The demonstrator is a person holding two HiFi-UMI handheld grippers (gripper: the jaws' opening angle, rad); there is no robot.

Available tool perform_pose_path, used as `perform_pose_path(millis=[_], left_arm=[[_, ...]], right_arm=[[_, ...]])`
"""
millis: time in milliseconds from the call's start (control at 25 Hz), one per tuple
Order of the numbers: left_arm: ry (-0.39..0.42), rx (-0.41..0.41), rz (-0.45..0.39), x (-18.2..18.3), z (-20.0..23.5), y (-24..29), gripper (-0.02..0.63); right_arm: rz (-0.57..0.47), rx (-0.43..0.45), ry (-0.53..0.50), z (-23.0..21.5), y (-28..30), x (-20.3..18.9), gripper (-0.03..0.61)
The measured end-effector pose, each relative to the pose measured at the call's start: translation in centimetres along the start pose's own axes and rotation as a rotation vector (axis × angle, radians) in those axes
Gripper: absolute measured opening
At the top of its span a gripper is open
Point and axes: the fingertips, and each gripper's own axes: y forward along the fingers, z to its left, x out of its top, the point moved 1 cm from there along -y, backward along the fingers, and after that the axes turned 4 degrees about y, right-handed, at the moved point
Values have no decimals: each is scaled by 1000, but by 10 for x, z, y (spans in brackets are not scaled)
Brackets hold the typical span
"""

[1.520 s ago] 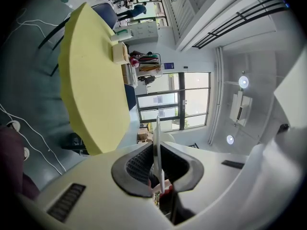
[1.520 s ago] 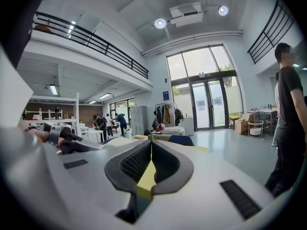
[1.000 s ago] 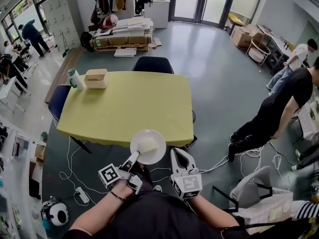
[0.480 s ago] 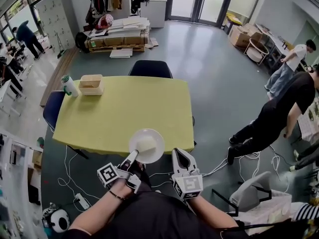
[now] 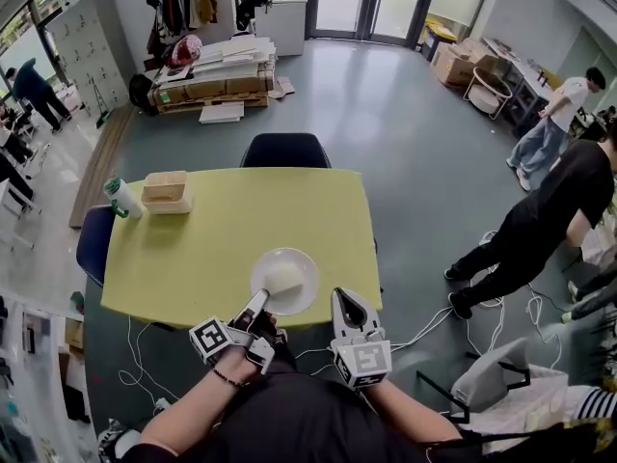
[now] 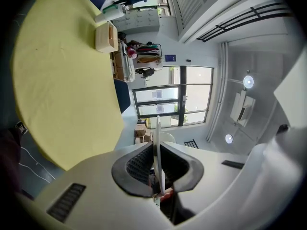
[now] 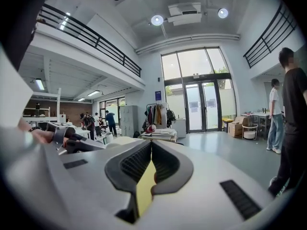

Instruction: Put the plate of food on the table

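A white plate (image 5: 303, 264) carrying a pale lump of food (image 5: 283, 278) hangs just above the near edge of the yellow table (image 5: 231, 225). My left gripper (image 5: 259, 303) is shut on the plate's near rim. In the left gripper view the plate (image 6: 157, 128) shows edge-on, pinched between the dark pads of the left gripper (image 6: 157, 147). My right gripper (image 5: 344, 300) is to the right of the plate, off the table's near edge, shut and holding nothing. In the right gripper view the tips of the right gripper (image 7: 151, 145) touch each other.
A wooden box (image 5: 166, 190) and a bottle (image 5: 118, 199) stand at the table's far left corner. A dark chair (image 5: 284, 149) is at the far side and a blue chair (image 5: 94, 243) at the left. A person in black (image 5: 540, 215) stands to the right. Cables lie on the floor.
The plate and both grippers have moved forward: the plate, which straddled the table's near edge, now hangs over the tabletop. The grip on it is unchanged.
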Motion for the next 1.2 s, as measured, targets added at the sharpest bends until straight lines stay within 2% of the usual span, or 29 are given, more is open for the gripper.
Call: perform_pose_path(millis=[320, 600, 880, 1040, 1200], left_arm=[[5, -5, 59, 61, 6, 56, 32], [-7, -30, 104, 96, 2, 96, 32], [-17, -30, 121, 116, 10, 122, 32], [9, -10, 136, 117, 12, 135, 32], [3, -25, 113, 120, 18, 152, 32]], right_arm=[[-7, -53, -5, -7, 73, 19, 12], [-16, -95, -16, -10, 114, 35, 12], [-5, -109, -25, -14, 137, 38, 12], [-5, -106, -27, -22, 143, 44, 12], [-5, -88, -35, -32, 153, 47, 12]])
